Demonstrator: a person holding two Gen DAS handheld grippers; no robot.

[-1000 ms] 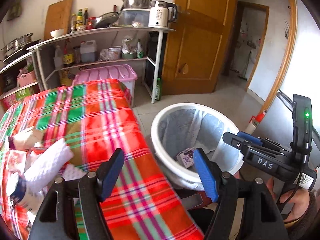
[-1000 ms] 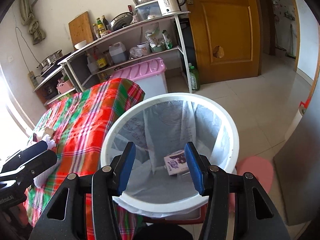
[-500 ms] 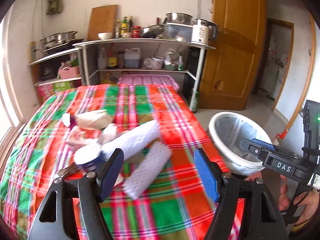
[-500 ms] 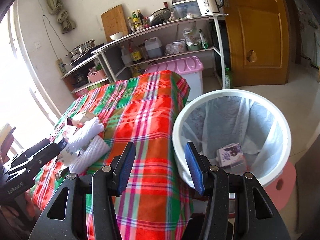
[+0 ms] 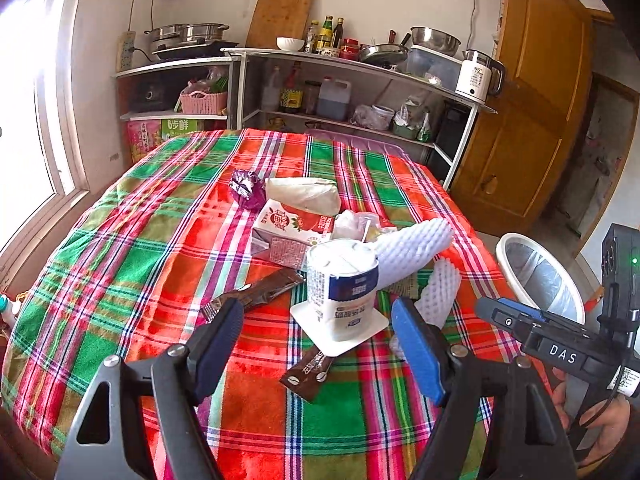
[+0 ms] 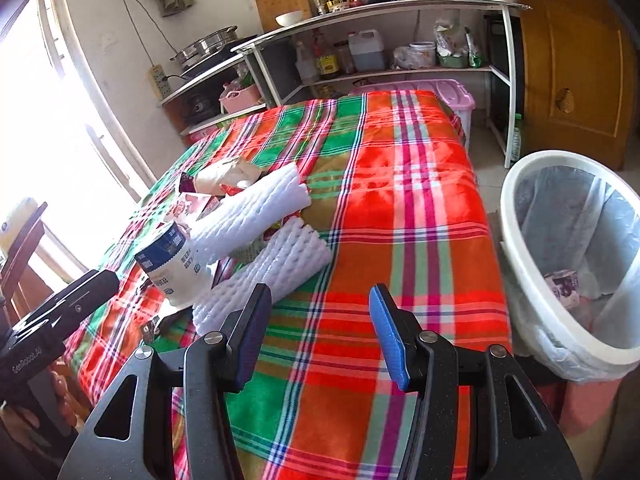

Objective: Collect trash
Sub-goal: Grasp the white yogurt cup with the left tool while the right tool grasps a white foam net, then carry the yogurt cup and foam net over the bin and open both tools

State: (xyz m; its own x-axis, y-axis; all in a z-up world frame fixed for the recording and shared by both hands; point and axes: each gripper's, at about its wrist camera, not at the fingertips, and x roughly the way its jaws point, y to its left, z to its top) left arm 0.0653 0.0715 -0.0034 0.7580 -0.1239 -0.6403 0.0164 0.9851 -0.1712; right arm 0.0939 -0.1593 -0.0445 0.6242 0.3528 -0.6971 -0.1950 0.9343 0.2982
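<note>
Trash lies on the plaid tablecloth (image 5: 132,264): an upturned yogurt cup (image 5: 342,292), two white foam nets (image 5: 416,248), a red milk carton (image 5: 292,232), brown wrappers (image 5: 256,294), a purple wrapper (image 5: 246,188) and a cream bag (image 5: 304,194). My left gripper (image 5: 320,356) is open and empty, just short of the cup. My right gripper (image 6: 320,336) is open and empty over the cloth, right of the nearer foam net (image 6: 264,280). The white lined bin (image 6: 572,256) stands right of the table with a purple carton (image 6: 564,286) inside.
Metal shelves (image 5: 360,92) with pots, bottles and a kettle (image 5: 478,76) line the back wall. A pink storage box (image 6: 452,94) sits behind the table. A wooden door (image 5: 532,120) is at the right, a window at the left.
Both grippers swung left from the bin toward the table. The left one now faces the trash pile close up; the right one is over the cloth with the bin at its right.
</note>
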